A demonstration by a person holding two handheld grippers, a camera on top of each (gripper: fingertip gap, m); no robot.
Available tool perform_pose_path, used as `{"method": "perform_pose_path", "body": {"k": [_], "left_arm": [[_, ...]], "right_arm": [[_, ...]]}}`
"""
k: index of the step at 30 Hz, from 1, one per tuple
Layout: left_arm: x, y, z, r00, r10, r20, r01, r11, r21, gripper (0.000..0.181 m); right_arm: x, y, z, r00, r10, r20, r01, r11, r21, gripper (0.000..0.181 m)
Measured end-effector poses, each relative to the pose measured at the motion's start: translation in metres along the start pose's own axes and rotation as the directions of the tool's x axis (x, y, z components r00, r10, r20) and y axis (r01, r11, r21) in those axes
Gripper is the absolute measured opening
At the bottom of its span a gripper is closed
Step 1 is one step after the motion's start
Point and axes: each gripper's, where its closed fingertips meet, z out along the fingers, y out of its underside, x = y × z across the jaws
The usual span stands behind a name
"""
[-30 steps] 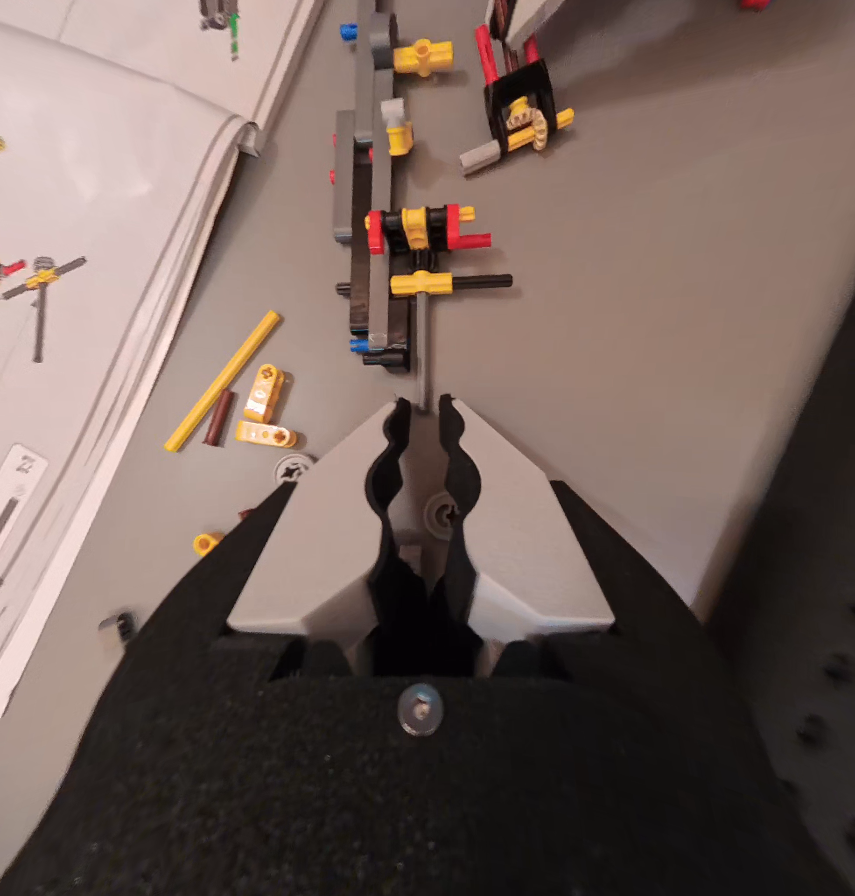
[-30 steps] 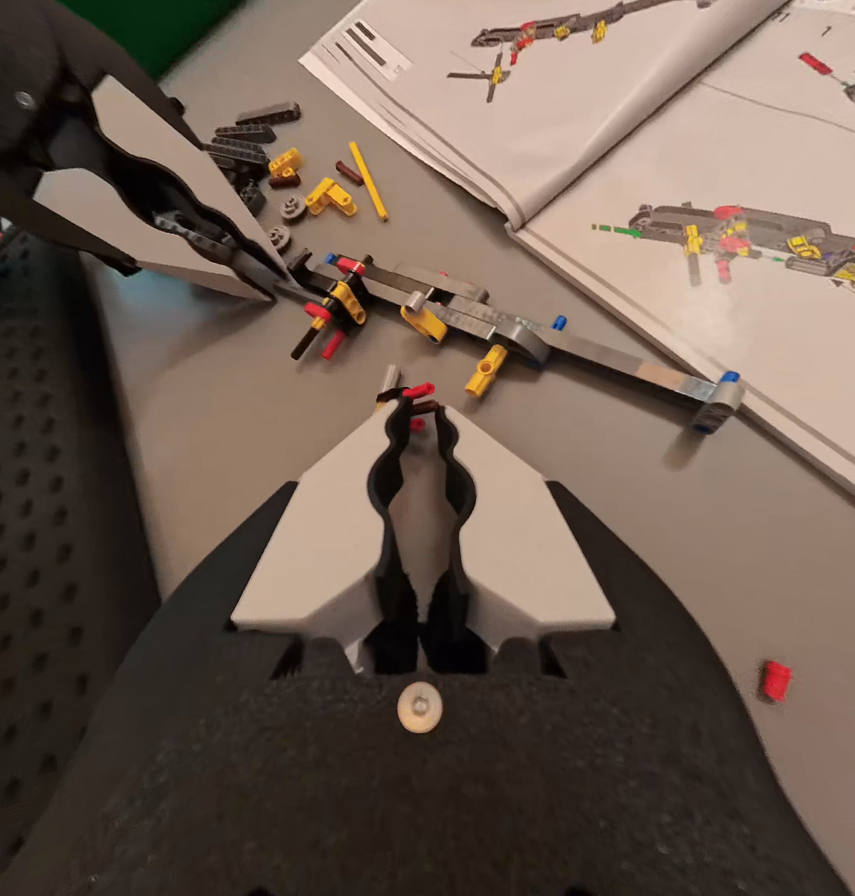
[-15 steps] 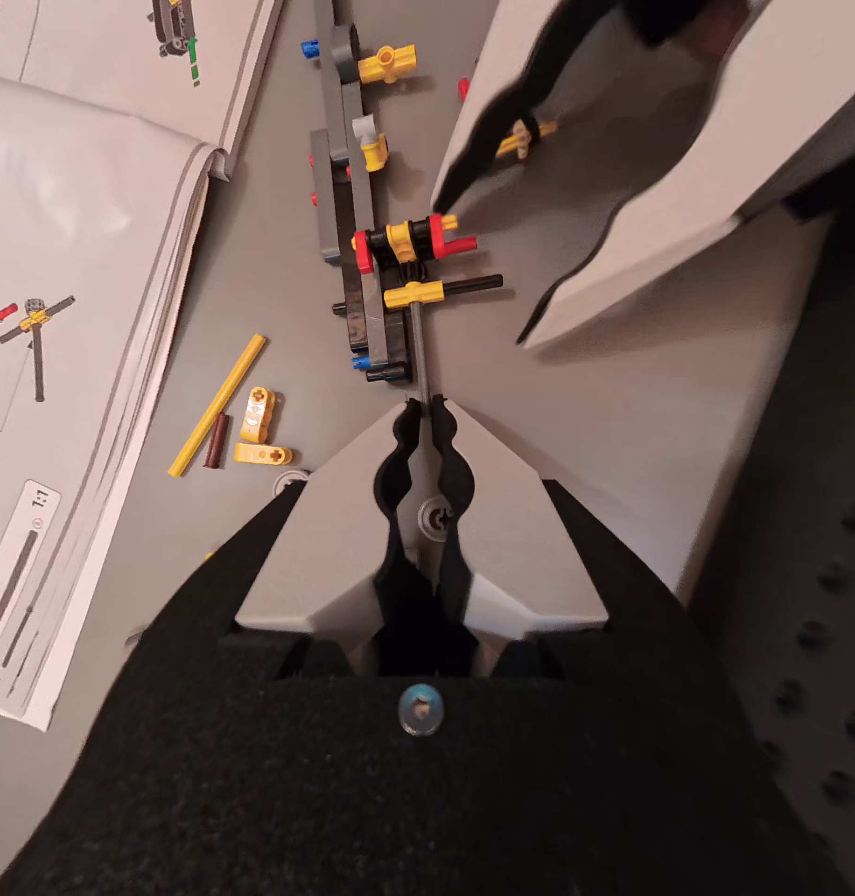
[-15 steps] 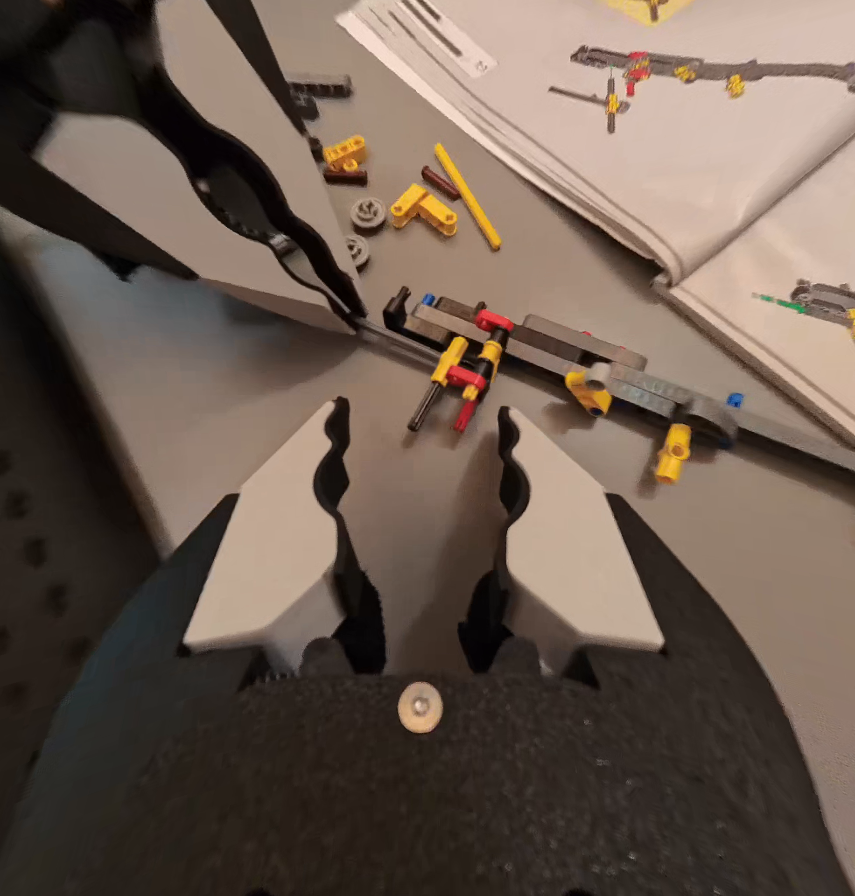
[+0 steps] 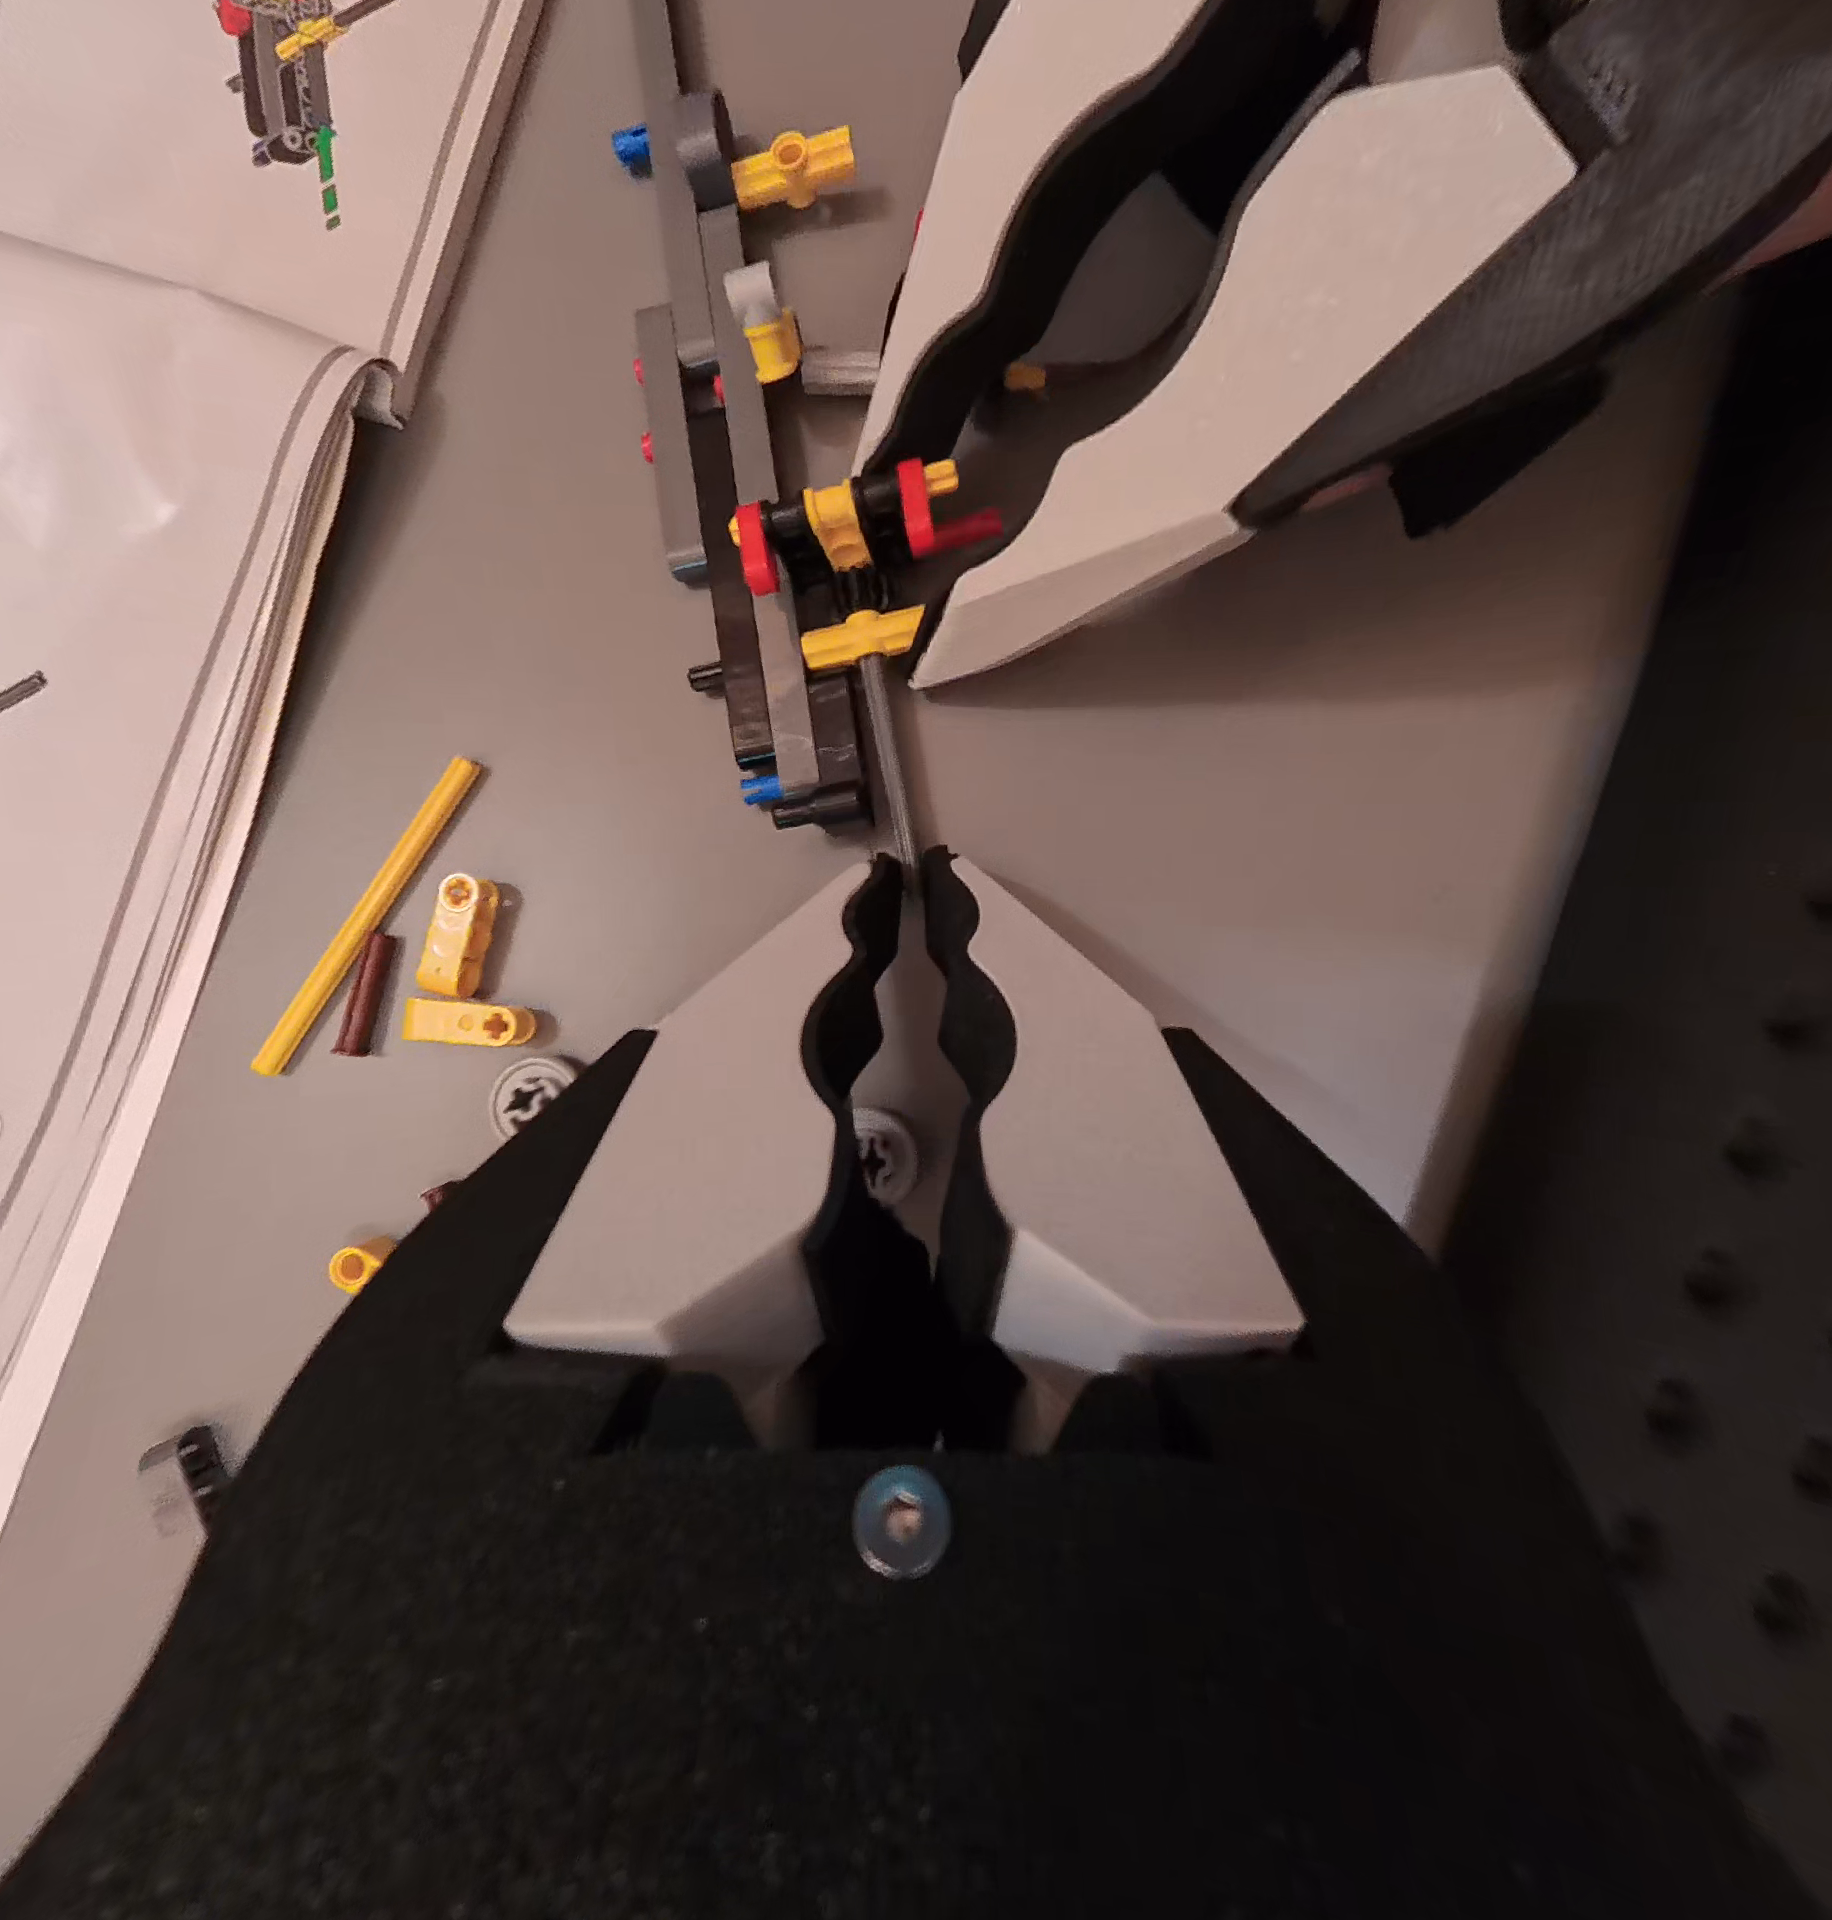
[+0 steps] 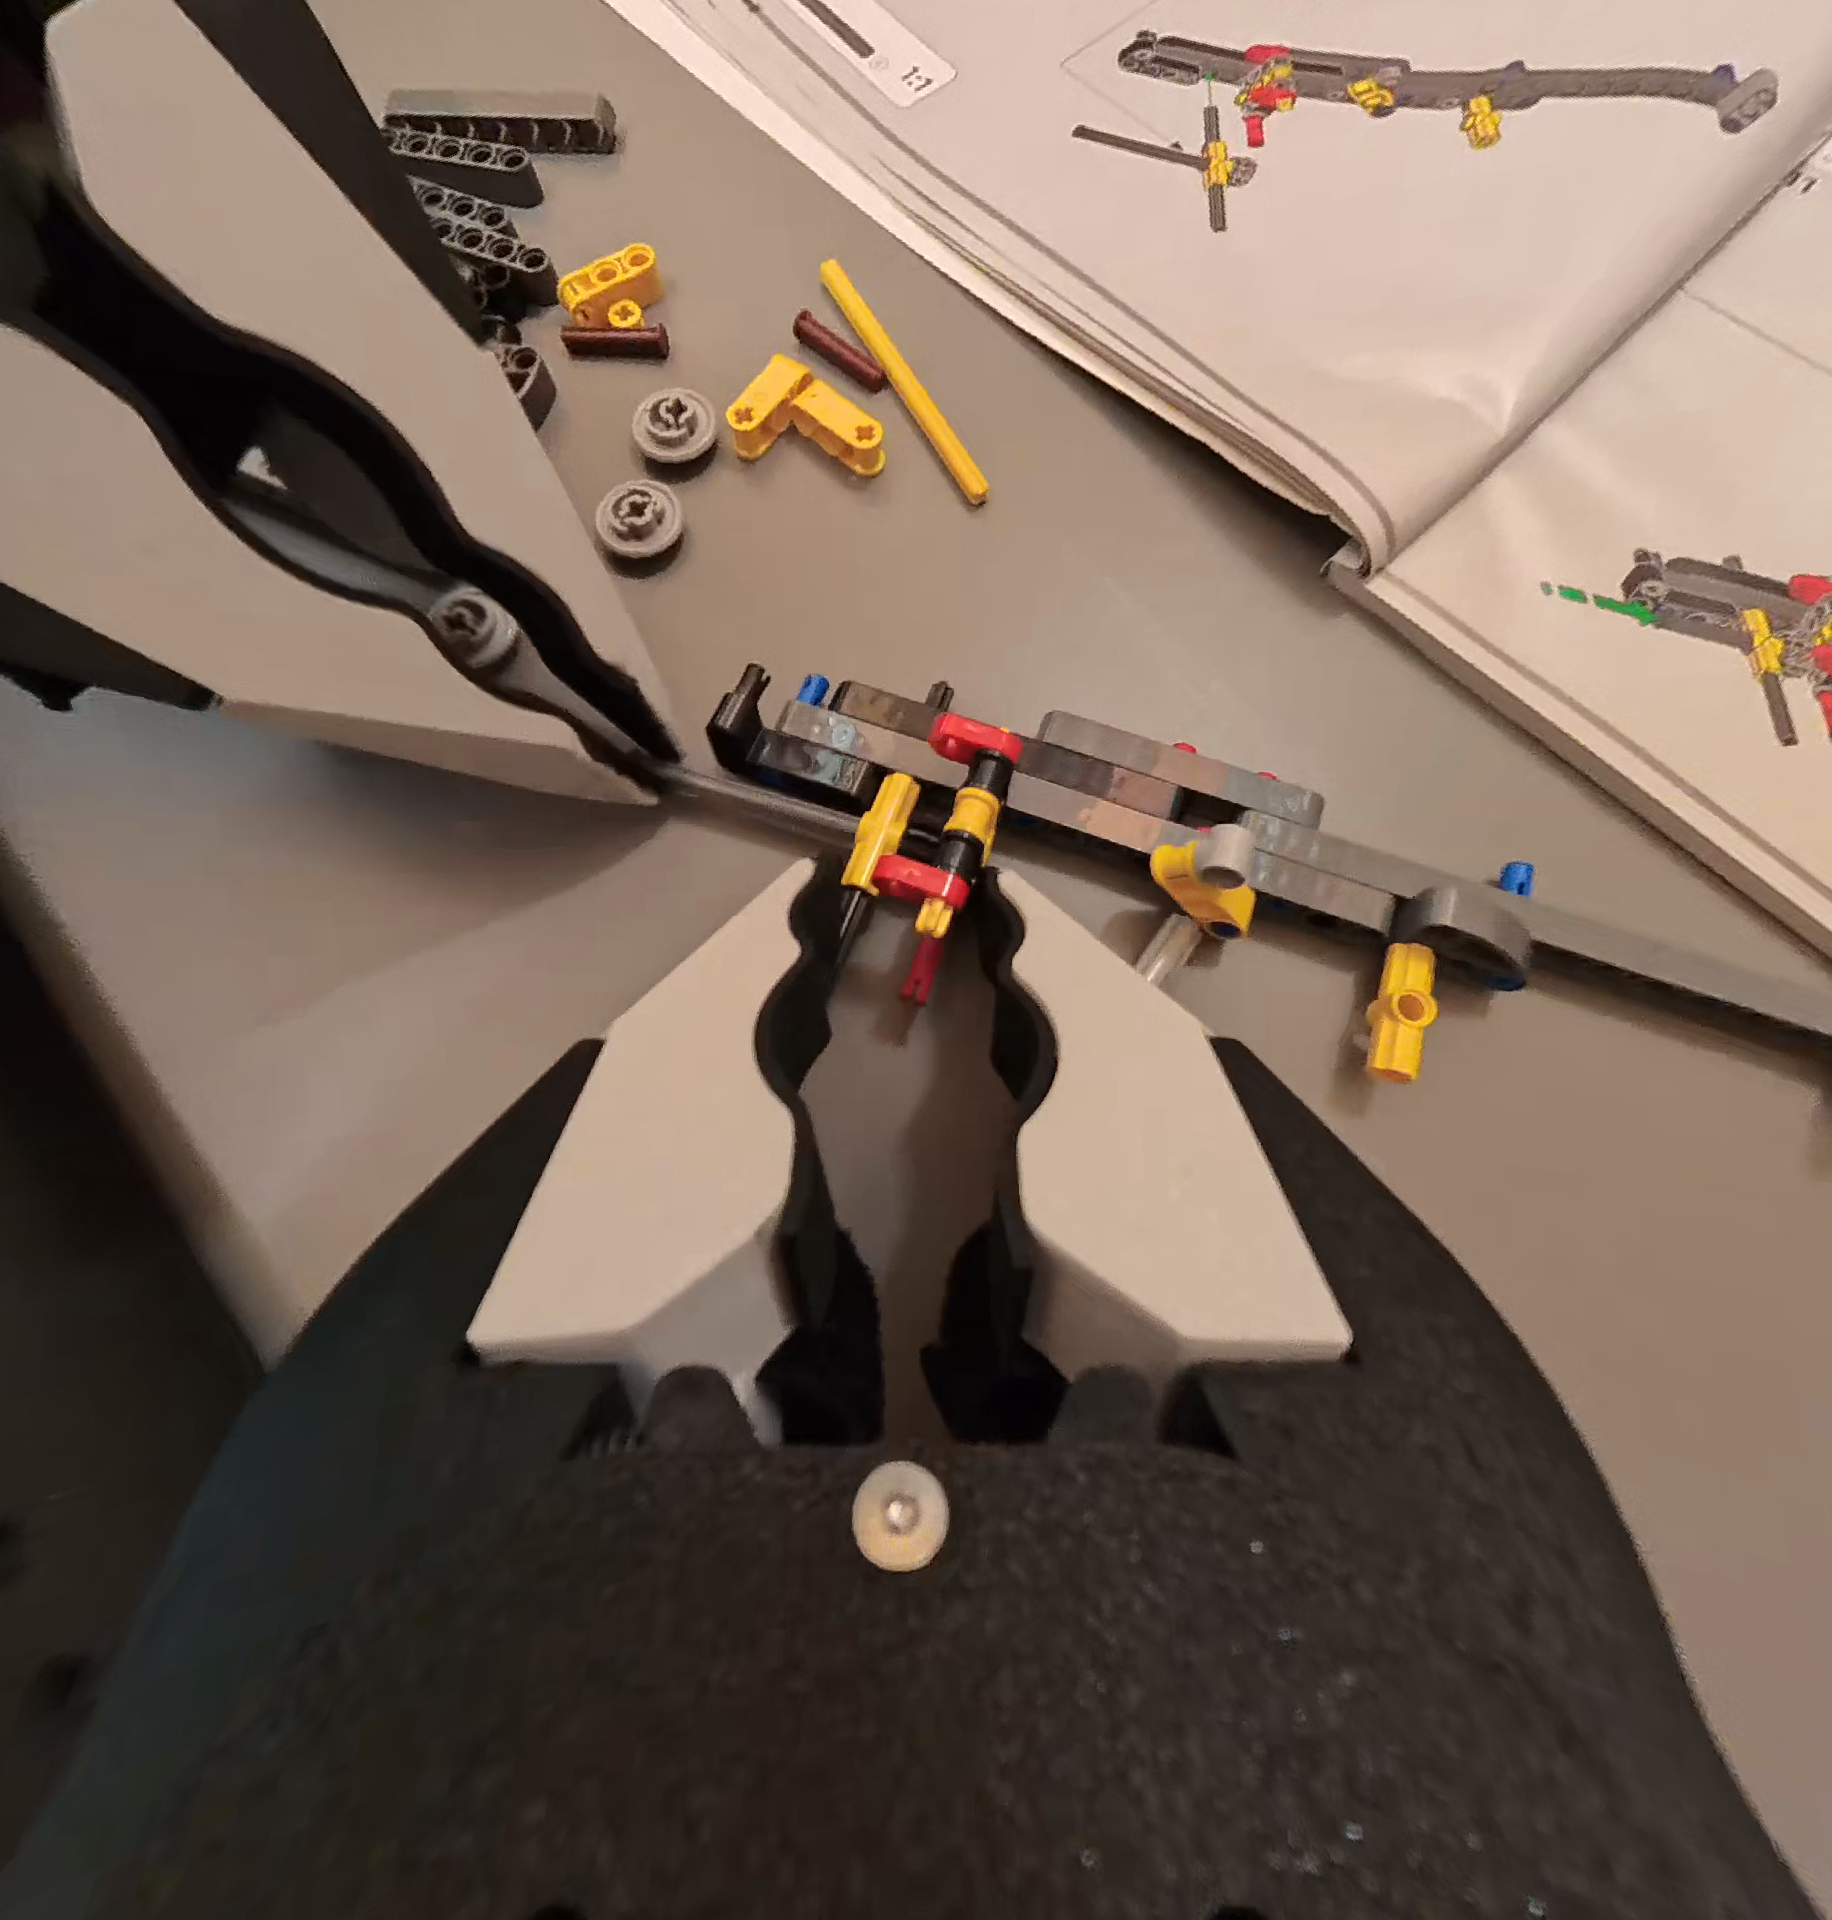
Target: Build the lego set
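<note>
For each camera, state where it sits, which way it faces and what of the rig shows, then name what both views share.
Left wrist view: sits on the left gripper, looking forward and down its fingers at the lego assembly; its tips pinch the grey axle; the right gripper enters from the upper right.
Right wrist view: sits on the right gripper, facing the assembly side-on, jaws parted around the red and yellow cluster; the left gripper enters from the left.
Shared: assembly, axle, yellow rod, instruction booklet, both grippers.

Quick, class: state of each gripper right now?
Left gripper: shut on the grey axle.
Right gripper: open, jaws either side of the red-and-yellow connector cluster.
</note>
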Motion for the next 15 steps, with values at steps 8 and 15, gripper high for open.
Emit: {"method": "perform_pose_path", "body": {"k": [8, 15], "left_arm": [[0.0005, -0.0067, 0.0019, 1.0, -0.003, 0.012, 0.003, 1.0, 0.026, 0.002], [-0.0028, -0.0071, -0.0023, 0.998, -0.007, 0.066, 0.001, 0.996, 0.086, 0.009]], "right_arm": [[-0.0026, 0.0013, 0.0002, 0.998, -0.046, -0.035, 0.046, 0.999, 0.005, 0.025], [-0.0023, 0.0012, -0.0026, 1.0, 0.002, -0.005, -0.002, 1.0, 0.031, 0.027]]}}
